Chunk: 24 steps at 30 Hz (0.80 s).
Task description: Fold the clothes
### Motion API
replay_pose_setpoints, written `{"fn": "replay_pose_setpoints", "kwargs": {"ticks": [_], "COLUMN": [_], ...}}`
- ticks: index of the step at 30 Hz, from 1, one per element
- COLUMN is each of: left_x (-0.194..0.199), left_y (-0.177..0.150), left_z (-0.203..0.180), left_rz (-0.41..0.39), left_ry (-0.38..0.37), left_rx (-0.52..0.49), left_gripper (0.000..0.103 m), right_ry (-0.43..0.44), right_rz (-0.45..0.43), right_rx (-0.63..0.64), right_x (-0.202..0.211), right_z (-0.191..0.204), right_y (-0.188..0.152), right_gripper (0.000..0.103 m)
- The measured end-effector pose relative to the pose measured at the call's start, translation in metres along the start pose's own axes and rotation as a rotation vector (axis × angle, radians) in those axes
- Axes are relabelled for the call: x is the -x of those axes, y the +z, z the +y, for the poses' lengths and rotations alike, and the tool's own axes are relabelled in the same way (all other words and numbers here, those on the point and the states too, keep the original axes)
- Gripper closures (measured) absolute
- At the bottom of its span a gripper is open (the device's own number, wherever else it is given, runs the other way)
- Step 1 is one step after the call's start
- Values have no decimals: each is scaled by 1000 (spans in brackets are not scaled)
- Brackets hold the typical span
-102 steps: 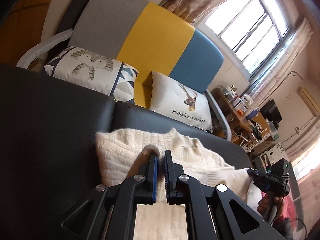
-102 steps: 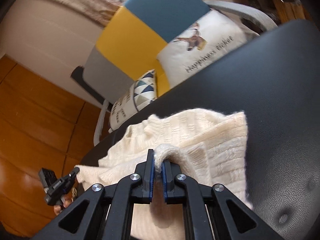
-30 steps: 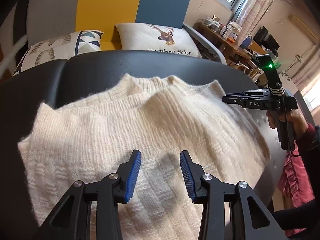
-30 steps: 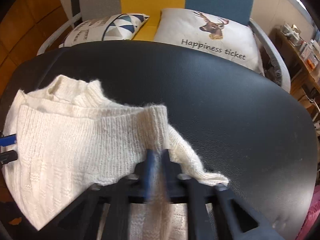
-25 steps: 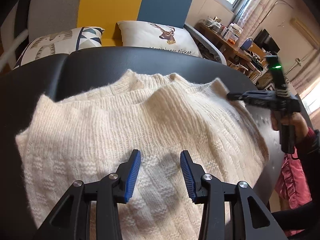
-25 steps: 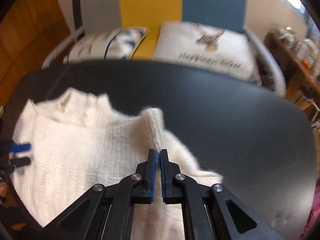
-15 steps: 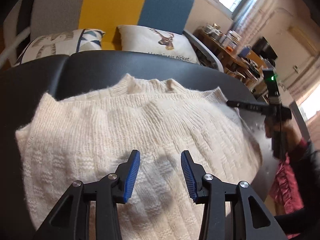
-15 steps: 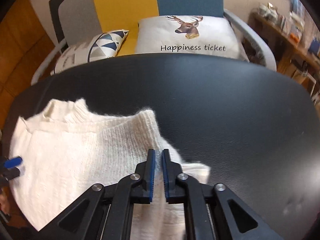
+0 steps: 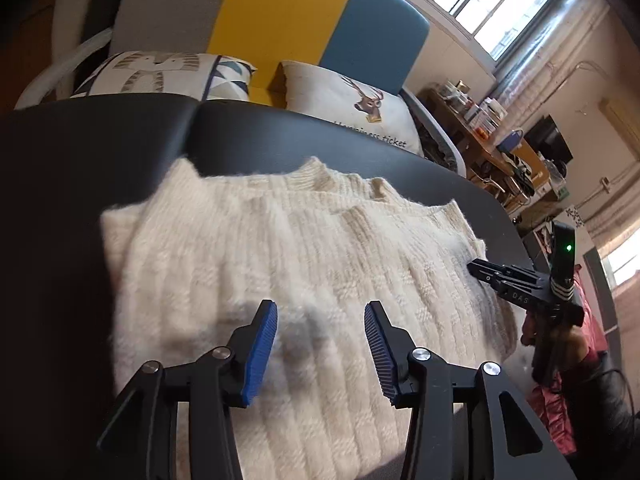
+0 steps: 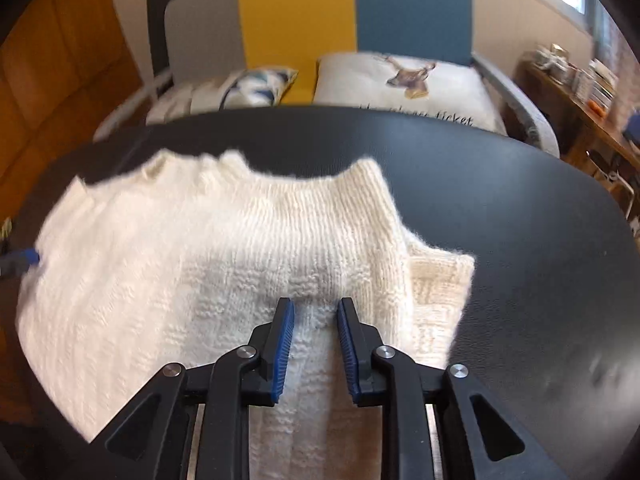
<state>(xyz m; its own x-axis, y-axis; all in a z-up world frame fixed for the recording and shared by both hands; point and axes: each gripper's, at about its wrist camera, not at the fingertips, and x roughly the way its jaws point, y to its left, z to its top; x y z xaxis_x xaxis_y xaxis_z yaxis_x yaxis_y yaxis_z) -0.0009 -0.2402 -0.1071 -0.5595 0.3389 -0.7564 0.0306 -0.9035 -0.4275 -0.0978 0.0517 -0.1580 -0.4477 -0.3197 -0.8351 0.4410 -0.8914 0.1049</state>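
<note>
A cream knitted sweater [image 9: 304,264] lies folded on the black padded table [image 9: 100,152], its collar toward the far edge. My left gripper [image 9: 320,320] hovers open over the near part of the sweater, nothing between its blue pads. In the right wrist view the same sweater [image 10: 224,248] spreads left of centre, a folded layer ending at its right edge [image 10: 440,280]. My right gripper [image 10: 314,312] stands open just above the knit, holding nothing. The right gripper [image 9: 520,284] also shows in the left wrist view, at the sweater's right side, held by a hand.
Behind the table [image 10: 520,208] stands a grey, yellow and blue sofa [image 9: 304,20] with a patterned cushion [image 9: 160,76] and a deer cushion [image 9: 356,100]. A cluttered wooden desk [image 9: 504,140] sits at the right, under a window. Pink cloth [image 9: 556,412] shows by the person's arm.
My right gripper has opened and let go of the sweater fold, which now lies flat. The left gripper stays open and has tilted a little; the sweater looks more compact.
</note>
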Motion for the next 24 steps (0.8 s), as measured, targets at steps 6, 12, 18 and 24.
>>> {"fn": "replay_pose_setpoints", "kwargs": {"ticks": [6,12,18,24], "left_x": [55,94,76,61], "left_y": [-16,-49,-88,-95], "left_z": [35,62,72,81], "left_rz": [-74,-60,0,-4], "left_ry": [17,39,0,-65], "left_rx": [80,9,-47,-13], "left_gripper": [55,52,52,52], "right_ry": [-47,87,129,112], "right_rz": [-21,12,90,109], "right_rx": [2,-36,-76,-115], "right_x": [17,56,57,57], "right_z": [-4,-23,-27,-30], "right_y": [2,-24,-46,-57], "right_gripper": [77,73,70,69]}}
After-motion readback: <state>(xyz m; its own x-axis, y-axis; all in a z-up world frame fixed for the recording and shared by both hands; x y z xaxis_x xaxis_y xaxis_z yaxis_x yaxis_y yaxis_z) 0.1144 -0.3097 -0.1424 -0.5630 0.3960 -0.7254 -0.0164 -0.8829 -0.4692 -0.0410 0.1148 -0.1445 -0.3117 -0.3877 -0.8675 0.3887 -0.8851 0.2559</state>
